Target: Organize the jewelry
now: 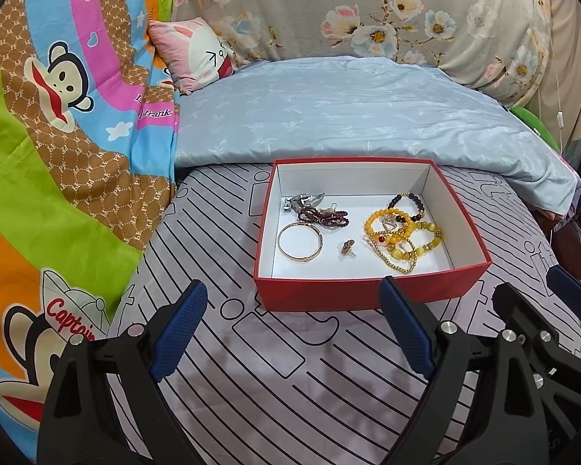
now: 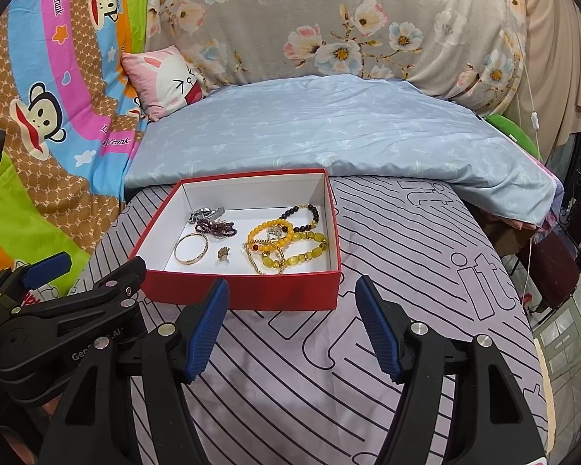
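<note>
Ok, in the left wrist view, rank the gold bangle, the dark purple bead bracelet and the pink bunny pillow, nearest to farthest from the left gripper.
From the left gripper:
1. Gold bangle, front left of the red box.
2. Dark purple bead bracelet, just behind the bangle.
3. Pink bunny pillow, far back left on the bed.

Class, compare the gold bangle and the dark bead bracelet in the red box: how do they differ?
The gold bangle is one smooth metal ring; the dark bead bracelet is a string of round beads. The bangle lies apart on the left; the bracelet touches the yellow bead pile on the right. Both lie flat in the red box.
</note>
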Demonstrator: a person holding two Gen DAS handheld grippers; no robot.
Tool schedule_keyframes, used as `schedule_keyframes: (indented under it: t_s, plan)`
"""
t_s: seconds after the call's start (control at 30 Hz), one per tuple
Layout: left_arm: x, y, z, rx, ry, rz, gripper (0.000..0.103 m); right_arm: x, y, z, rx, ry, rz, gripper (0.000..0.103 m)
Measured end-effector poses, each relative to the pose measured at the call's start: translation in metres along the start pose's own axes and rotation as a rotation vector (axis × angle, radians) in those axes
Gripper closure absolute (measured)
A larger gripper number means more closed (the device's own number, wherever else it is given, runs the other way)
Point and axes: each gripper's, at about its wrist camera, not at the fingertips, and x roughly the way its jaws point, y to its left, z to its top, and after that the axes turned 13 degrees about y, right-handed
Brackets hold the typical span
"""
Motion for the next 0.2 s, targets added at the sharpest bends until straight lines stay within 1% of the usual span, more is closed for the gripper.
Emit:
schedule_keyframes:
  t_s: [0.2]
  plan:
    - [-0.0001,0.0015,-0.001,-0.011,-0.007,0.005,0.016,0.002,0.0025,-0.0022,0.004,0.003,-0.005,0.034]
